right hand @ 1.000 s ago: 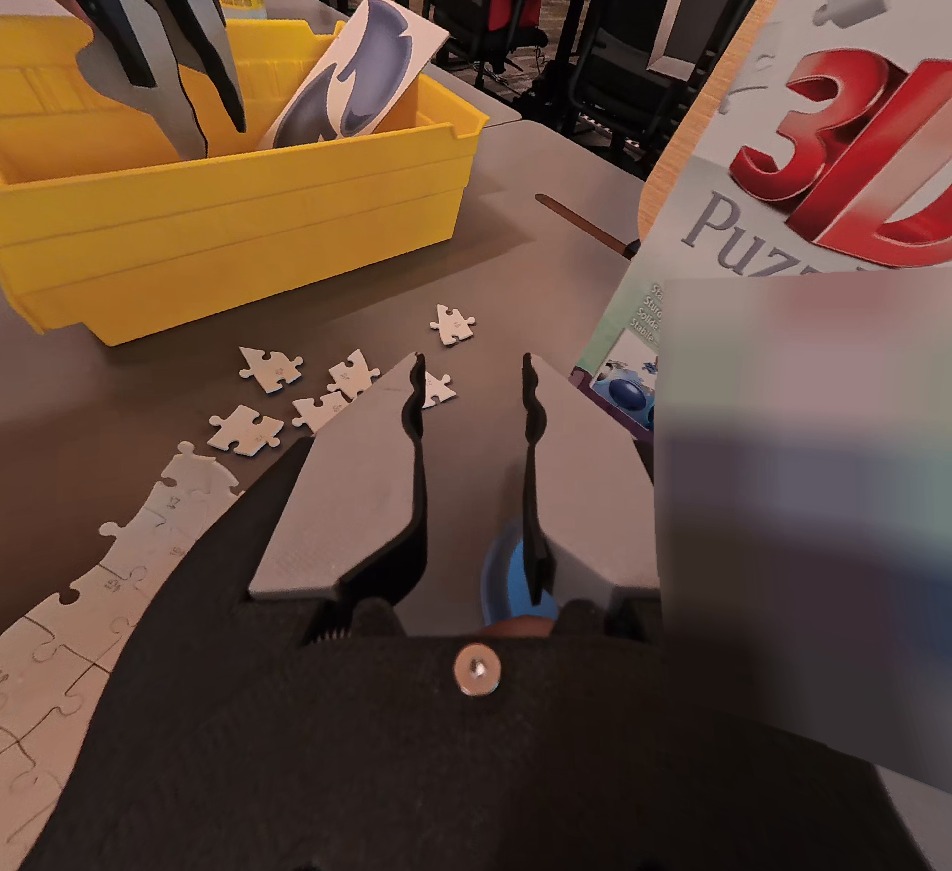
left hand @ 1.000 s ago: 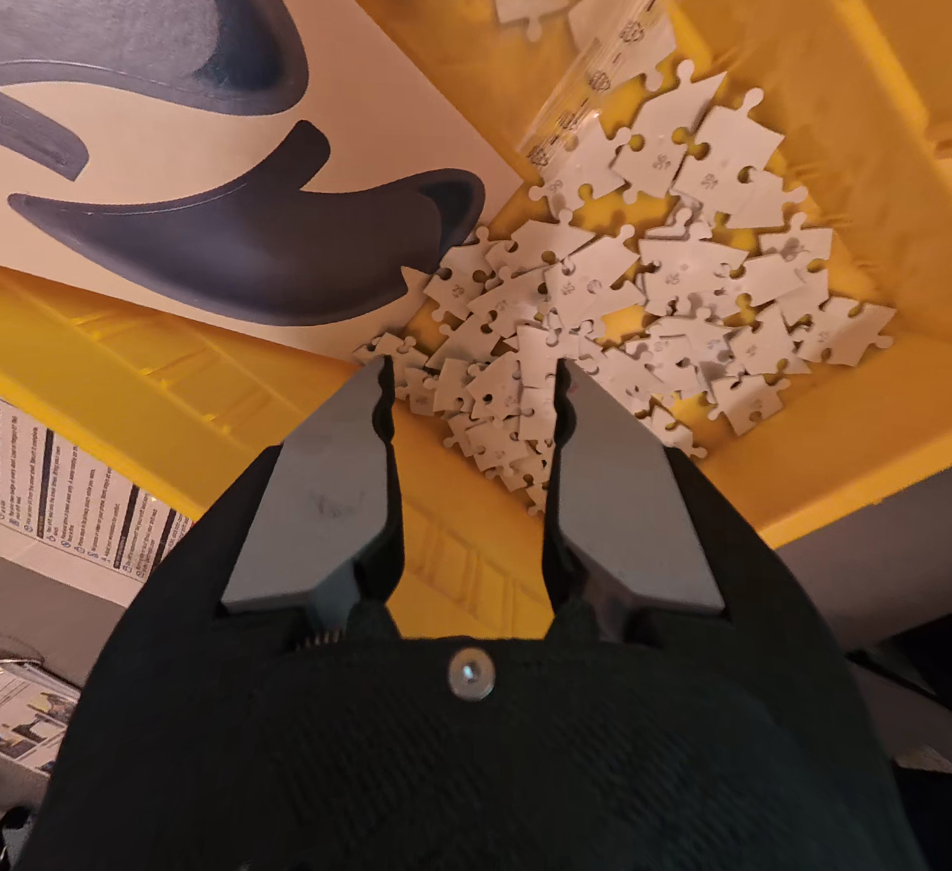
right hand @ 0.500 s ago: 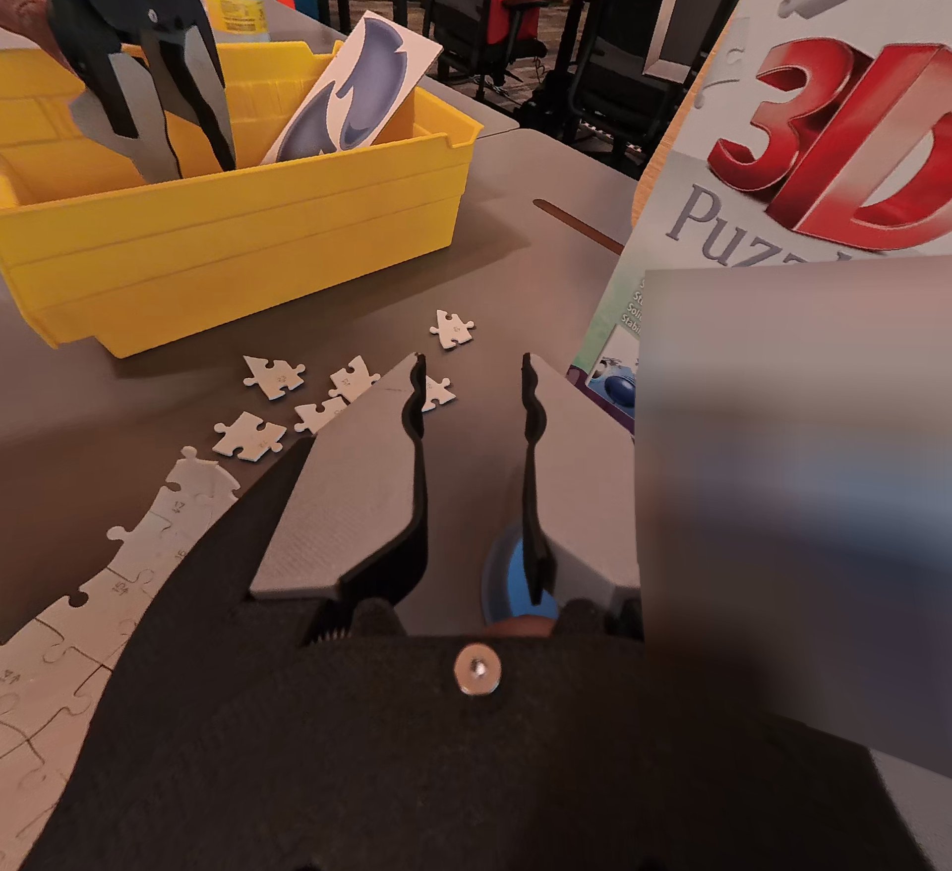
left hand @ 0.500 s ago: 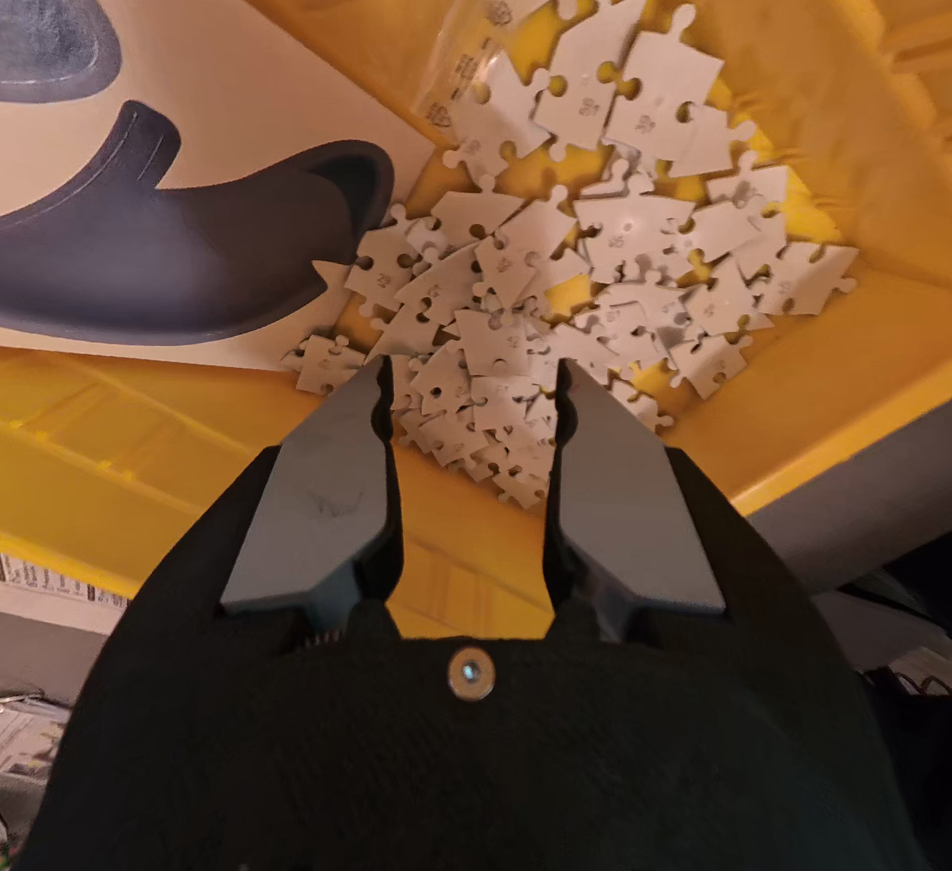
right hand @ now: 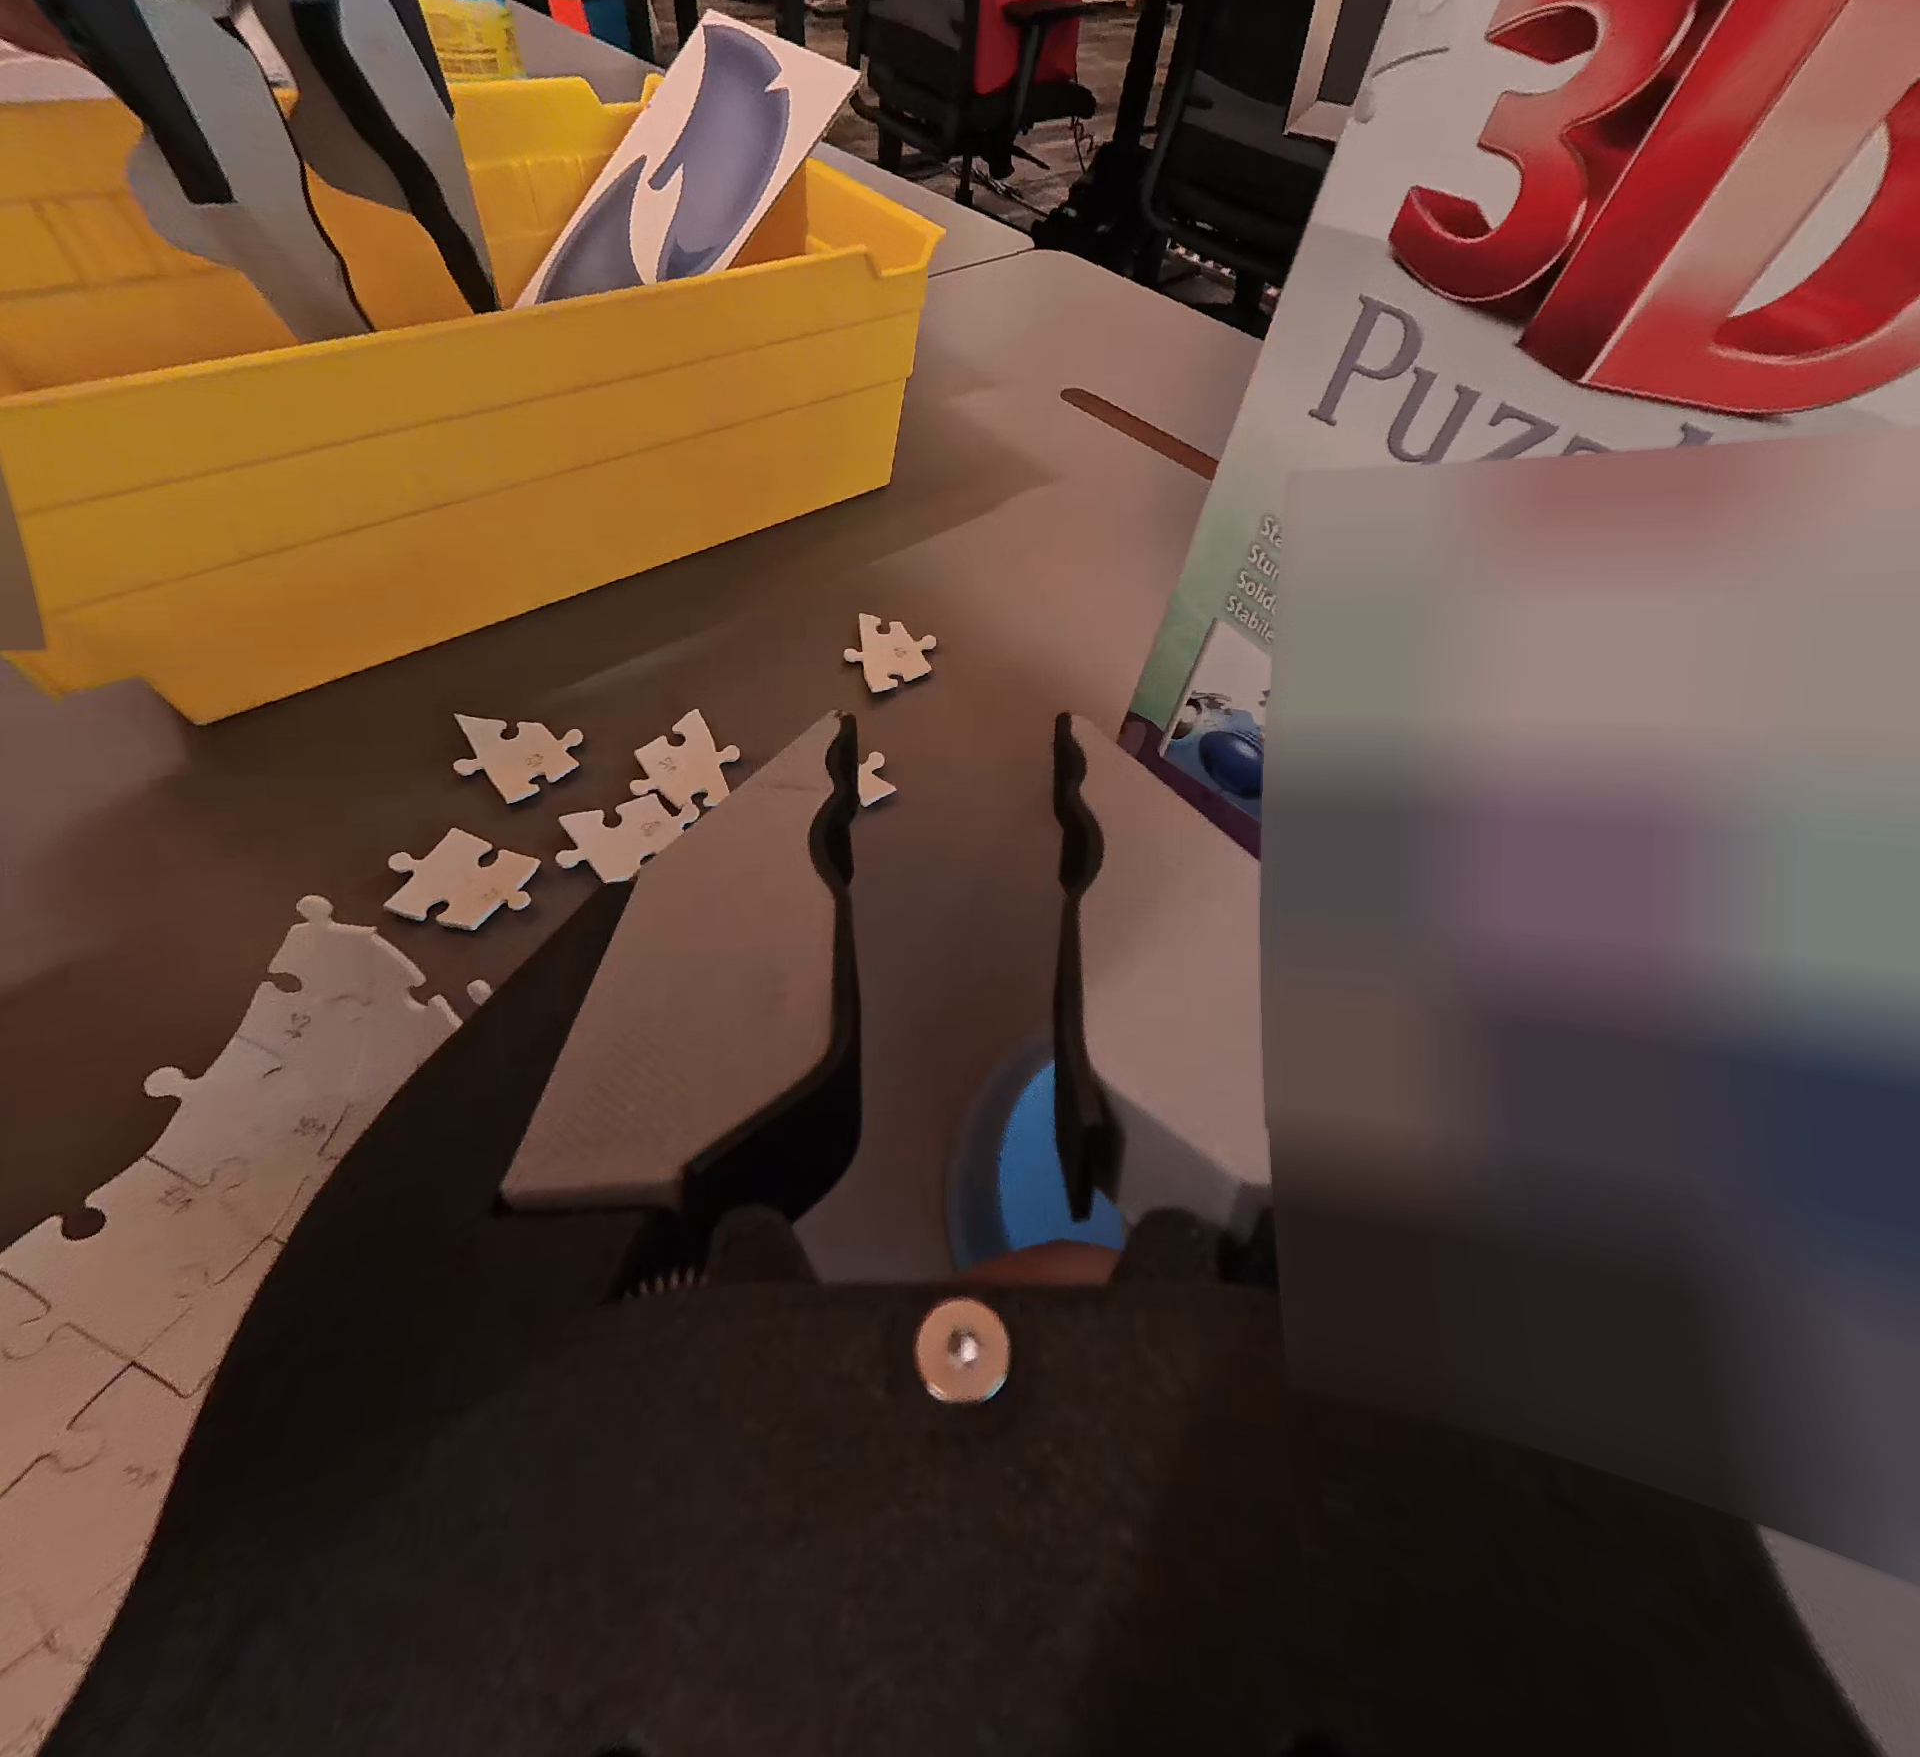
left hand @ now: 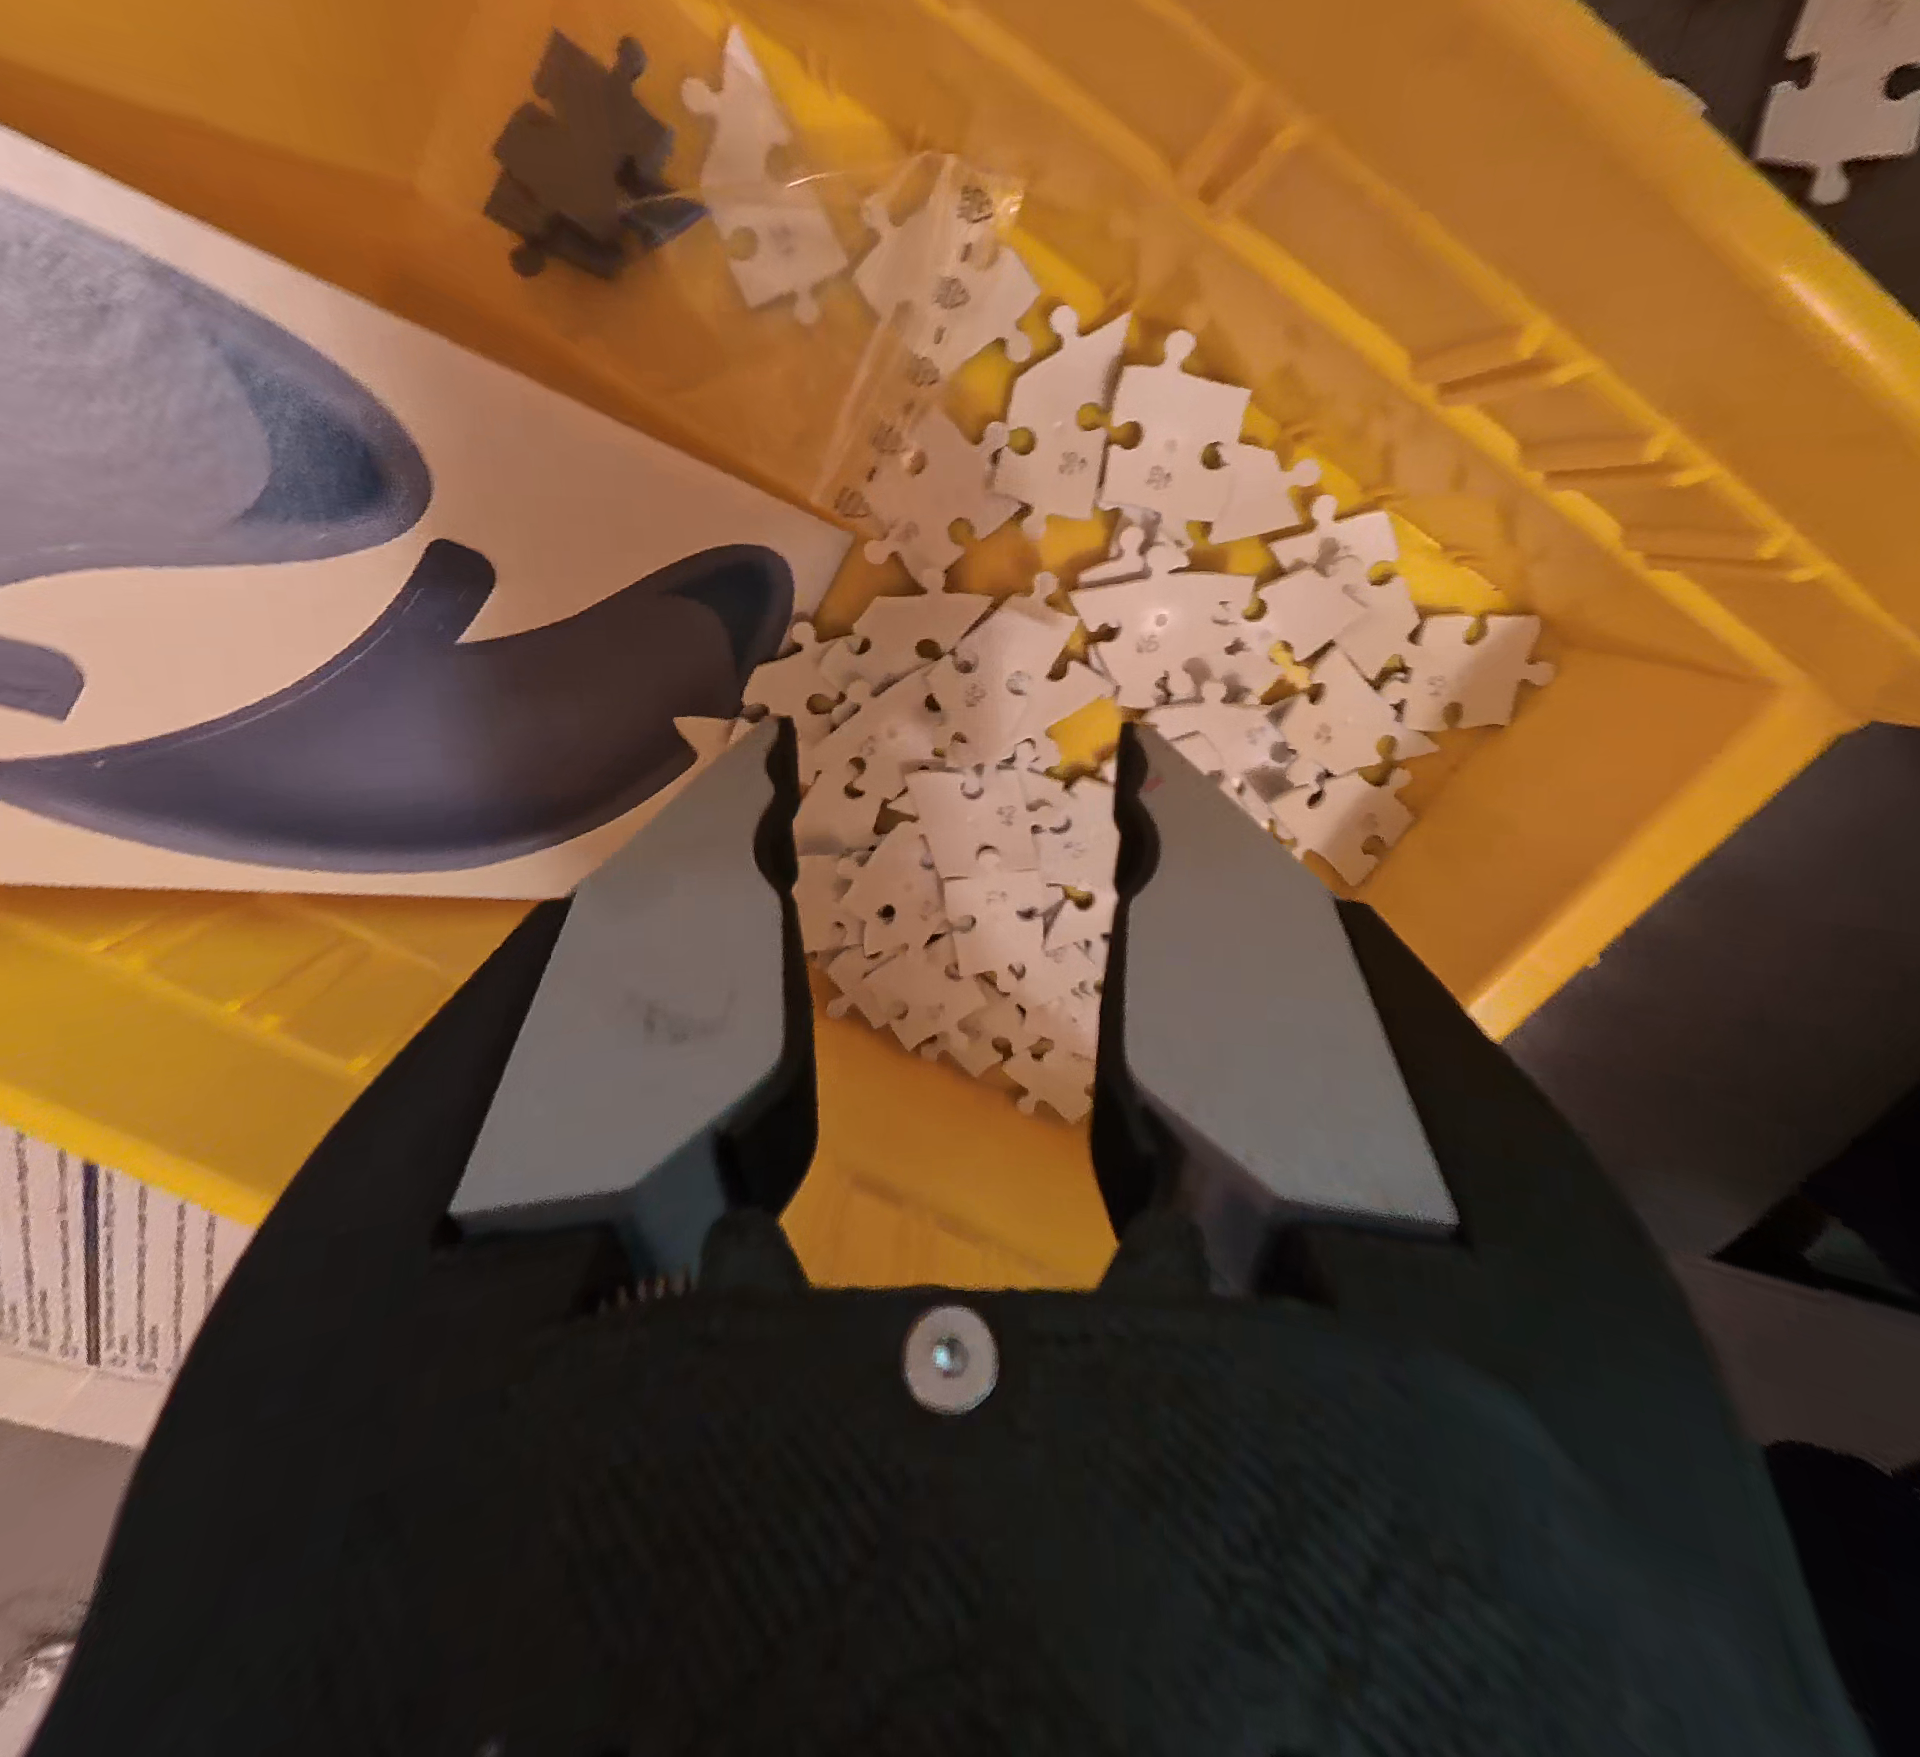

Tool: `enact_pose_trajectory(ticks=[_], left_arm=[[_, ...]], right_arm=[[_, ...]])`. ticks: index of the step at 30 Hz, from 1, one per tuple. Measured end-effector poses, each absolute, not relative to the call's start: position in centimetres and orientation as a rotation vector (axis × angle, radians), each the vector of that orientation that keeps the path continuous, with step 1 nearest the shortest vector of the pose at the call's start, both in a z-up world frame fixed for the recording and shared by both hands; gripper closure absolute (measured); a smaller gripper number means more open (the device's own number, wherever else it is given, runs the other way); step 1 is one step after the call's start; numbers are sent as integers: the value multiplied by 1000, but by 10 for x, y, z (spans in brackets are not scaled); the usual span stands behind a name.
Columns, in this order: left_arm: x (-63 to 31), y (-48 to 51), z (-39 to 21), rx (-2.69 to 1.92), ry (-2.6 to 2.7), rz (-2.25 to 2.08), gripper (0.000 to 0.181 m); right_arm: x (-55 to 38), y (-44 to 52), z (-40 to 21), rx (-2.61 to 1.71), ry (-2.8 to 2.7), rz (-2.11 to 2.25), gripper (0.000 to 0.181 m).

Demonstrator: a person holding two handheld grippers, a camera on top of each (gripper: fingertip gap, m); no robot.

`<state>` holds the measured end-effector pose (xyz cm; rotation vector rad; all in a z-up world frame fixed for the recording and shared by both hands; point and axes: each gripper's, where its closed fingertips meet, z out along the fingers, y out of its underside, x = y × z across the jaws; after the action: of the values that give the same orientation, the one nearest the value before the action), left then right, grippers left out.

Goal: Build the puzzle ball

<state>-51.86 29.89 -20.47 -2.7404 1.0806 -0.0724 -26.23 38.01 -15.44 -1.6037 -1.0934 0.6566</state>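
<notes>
A heap of white puzzle pieces (left hand: 1091, 720) lies in a corner of the yellow bin (left hand: 1455, 253). My left gripper (left hand: 951, 736) is open and empty, hanging just above the heap; it also shows in the right wrist view (right hand: 405, 310) reaching into the bin (right hand: 468, 460). My right gripper (right hand: 951, 720) is open and empty, low over the dark table. Several loose white pieces (right hand: 520, 757) lie ahead of it on the left. A joined curved strip of pieces (right hand: 208, 1136) lies at the lower left.
A white card with a dark blue shape (left hand: 312, 616) leans inside the bin, also seen in the right wrist view (right hand: 696, 159). A dark piece (left hand: 582, 159) and a clear bag (left hand: 925, 305) lie deeper in. The puzzle box (right hand: 1558, 357) stands close on the right. Spacing between my two grippers at the tips: around 30 centimetres.
The left gripper has shifted and turned over the bin, so the heap now sits farther into the corner and the dark piece is in view. The right gripper has stayed nearly still.
</notes>
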Motion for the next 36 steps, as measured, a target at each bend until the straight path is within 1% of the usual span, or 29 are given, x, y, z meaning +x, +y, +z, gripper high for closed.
enact_pose_trajectory(ticks=[5,11,14,18,21,26,28,32,35,36], left_arm=[[-521,294,-208,-2722,1119,-54,121],[-493,276,-206,-2678,1237,-253,121],[-494,270,-213,-2672,1288,-228,122],[-512,279,-212,-2684,1186,-158,122],[-504,276,-207,-2691,1142,-324,122],[-493,271,-218,-2741,1135,-457,115],[-486,269,-222,-2748,1148,-481,114],[-469,260,-229,-2713,1260,-440,118],[-480,266,-240,-2696,1320,-198,119],[-483,270,-241,-2672,1327,-141,127]], right_arm=[[-258,381,-146,-1570,-1069,640,147],[-259,382,-148,-1562,-1079,613,148],[-258,383,-150,-1565,-1082,597,147],[-257,386,-152,-1577,-1065,608,148],[-257,387,-156,-1595,-1062,636,148],[-258,389,-160,-1604,-1068,638,147],[-257,387,-156,-1588,-1068,628,147],[-256,385,-147,-1552,-1068,598,147],[-256,385,-149,-1555,-1069,593,147],[-257,386,-150,-1561,-1071,597,147]])
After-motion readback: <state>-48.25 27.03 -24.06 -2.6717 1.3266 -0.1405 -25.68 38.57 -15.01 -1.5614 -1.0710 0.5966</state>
